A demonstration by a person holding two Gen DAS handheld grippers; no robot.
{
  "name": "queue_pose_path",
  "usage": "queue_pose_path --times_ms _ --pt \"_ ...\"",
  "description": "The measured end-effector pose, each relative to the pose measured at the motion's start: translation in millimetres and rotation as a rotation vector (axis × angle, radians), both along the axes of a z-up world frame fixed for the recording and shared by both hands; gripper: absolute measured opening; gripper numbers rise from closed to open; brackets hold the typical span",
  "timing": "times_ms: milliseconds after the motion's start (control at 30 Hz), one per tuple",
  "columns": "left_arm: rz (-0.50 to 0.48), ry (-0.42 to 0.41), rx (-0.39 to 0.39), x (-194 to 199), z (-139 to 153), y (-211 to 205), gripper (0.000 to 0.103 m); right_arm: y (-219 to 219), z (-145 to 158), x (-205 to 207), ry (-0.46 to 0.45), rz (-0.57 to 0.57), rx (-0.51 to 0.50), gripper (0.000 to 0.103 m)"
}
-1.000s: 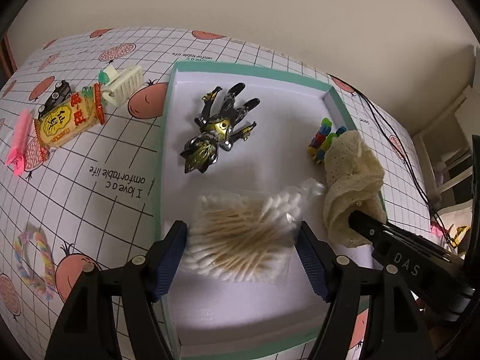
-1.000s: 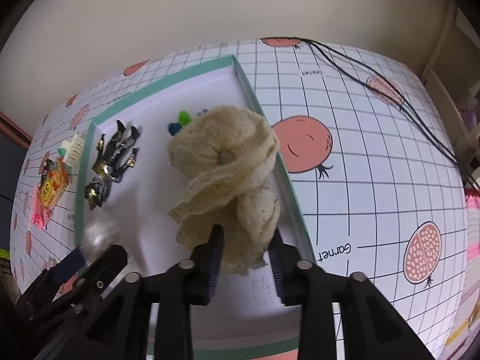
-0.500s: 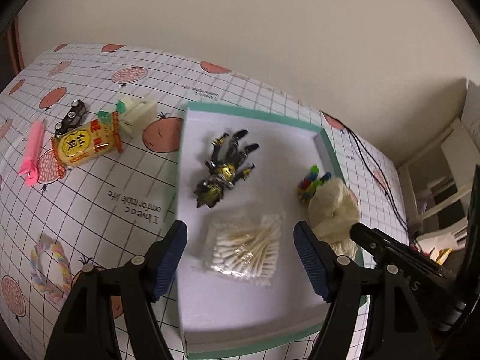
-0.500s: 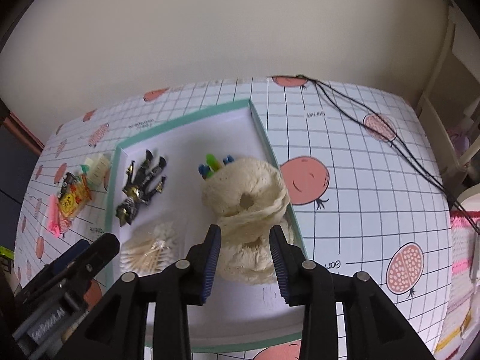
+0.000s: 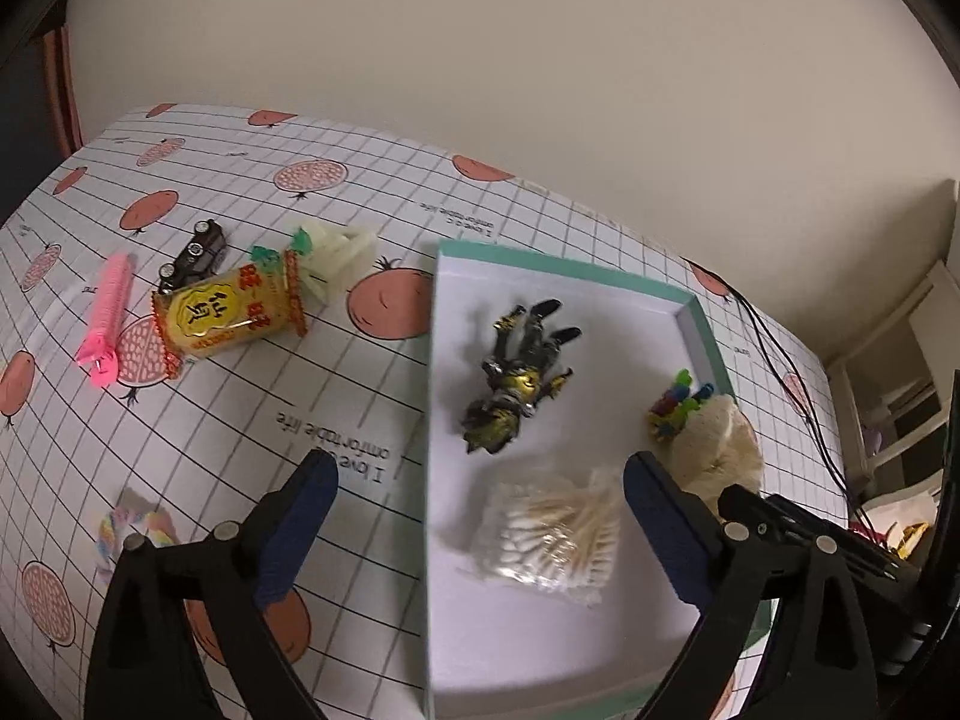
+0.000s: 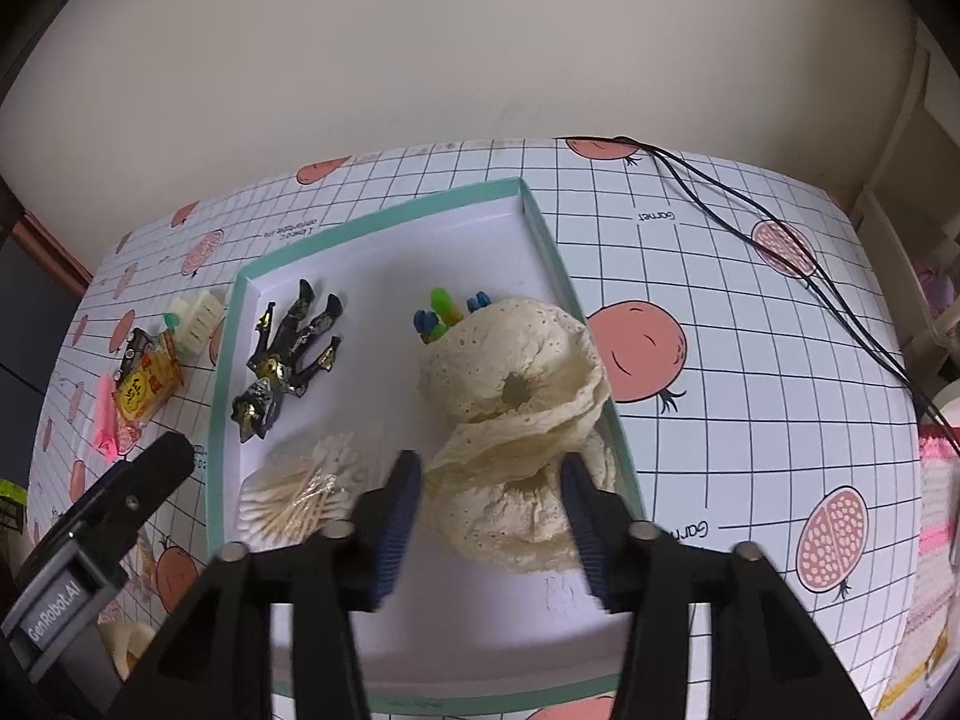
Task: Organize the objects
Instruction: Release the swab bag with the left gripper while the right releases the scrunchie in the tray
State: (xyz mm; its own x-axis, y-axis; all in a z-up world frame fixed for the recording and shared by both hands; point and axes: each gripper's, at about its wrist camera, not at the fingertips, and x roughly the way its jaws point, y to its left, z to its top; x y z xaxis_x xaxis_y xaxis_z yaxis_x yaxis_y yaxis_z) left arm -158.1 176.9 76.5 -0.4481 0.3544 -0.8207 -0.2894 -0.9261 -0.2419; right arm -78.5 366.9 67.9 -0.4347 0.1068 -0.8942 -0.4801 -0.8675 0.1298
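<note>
We saw the cream lace cloth [image 6: 516, 414] lying crumpled in the teal-rimmed tray [image 6: 543, 234], against its right wall, with small coloured pegs [image 6: 444, 312] just behind it. A bag of cotton swabs [image 5: 555, 531] and a dark toy figure [image 5: 519, 378] lay in the same tray. Our right gripper [image 6: 492, 516] hung spread wide above the cloth, gripping nothing. Our left gripper [image 5: 477, 531] was wide too, empty, straddling the tray's left edge. A snack packet [image 5: 225, 315] and a pink clip [image 5: 108, 315] sat on the tablecloth [image 5: 336, 414].
</note>
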Motion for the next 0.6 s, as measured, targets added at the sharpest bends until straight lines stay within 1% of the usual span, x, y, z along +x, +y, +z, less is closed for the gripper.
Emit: queue_pose_path --times_ms 33,100,167,233,267,367,433,533,600 --pt "0.002 0.005 -0.011 -2 -1 -2 0.097 -1 0 0 0.003 -0.003 0.004 0.068" --pt "0.013 0.013 -0.025 -4 -2 -6 0.097 -1 -1 -1 0.004 -0.004 0.004 0.072" --pt "0.034 0.011 -0.026 -7 -4 -14 0.097 -2 -2 -2 0.006 -0.001 0.003 0.075" --pt "0.049 0.005 -0.027 -10 -5 -19 0.097 -4 -3 -4 0.003 0.003 0.009 0.081" --pt "0.054 0.007 -0.032 -11 -6 -21 0.097 -5 -3 -4 0.002 0.007 0.008 0.083" --pt "0.065 0.017 -0.043 -12 -6 -26 0.097 -6 -4 -6 0.007 0.009 0.011 0.091" --pt "0.073 0.017 -0.044 -13 -6 -28 0.097 -6 -3 -6 0.015 0.007 0.008 0.099" --pt "0.085 0.016 -0.047 -15 -6 -31 0.097 -8 -3 -7 0.024 0.010 0.006 0.103" --pt "0.090 0.013 -0.048 -15 -6 -33 0.097 -9 -3 -7 0.027 0.011 0.010 0.103"
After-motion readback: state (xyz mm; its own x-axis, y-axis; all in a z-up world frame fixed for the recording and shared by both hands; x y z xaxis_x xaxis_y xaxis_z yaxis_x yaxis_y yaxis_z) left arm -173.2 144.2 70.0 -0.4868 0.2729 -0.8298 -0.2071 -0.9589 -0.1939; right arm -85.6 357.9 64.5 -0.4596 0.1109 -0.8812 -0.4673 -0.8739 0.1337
